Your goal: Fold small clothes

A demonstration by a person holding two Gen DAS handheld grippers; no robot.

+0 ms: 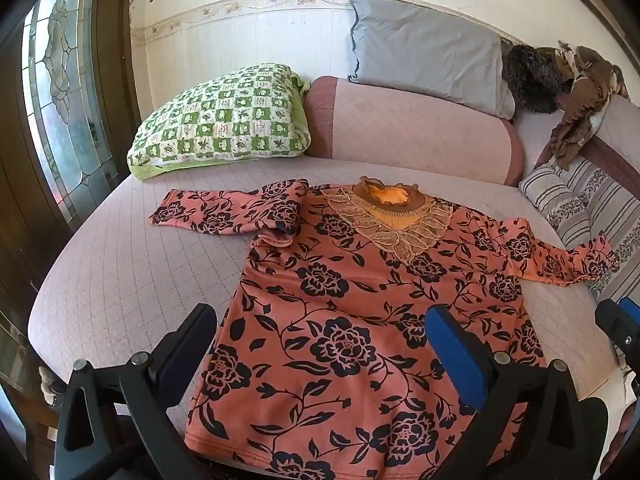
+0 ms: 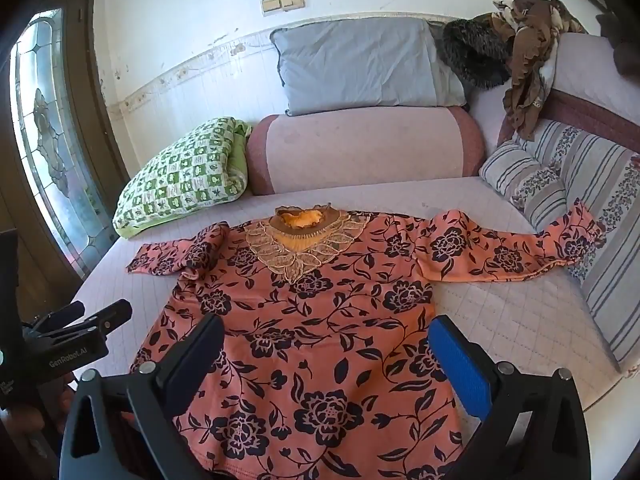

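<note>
On the pale quilted bed cover [image 1: 120, 280] lay a salmon-orange long-sleeved top with dark flower print and lace collar [image 1: 360, 320], spread flat, hem nearest; its left sleeve [image 1: 224, 212] was bunched back on itself. Both tongs hovered above the hem, released and empty — left gripper [image 1: 320, 340], right gripper [image 2: 326, 356]; a pinch of only the top layer, or the doubled sleeve, would probably leave a lopsided fold.
</note>
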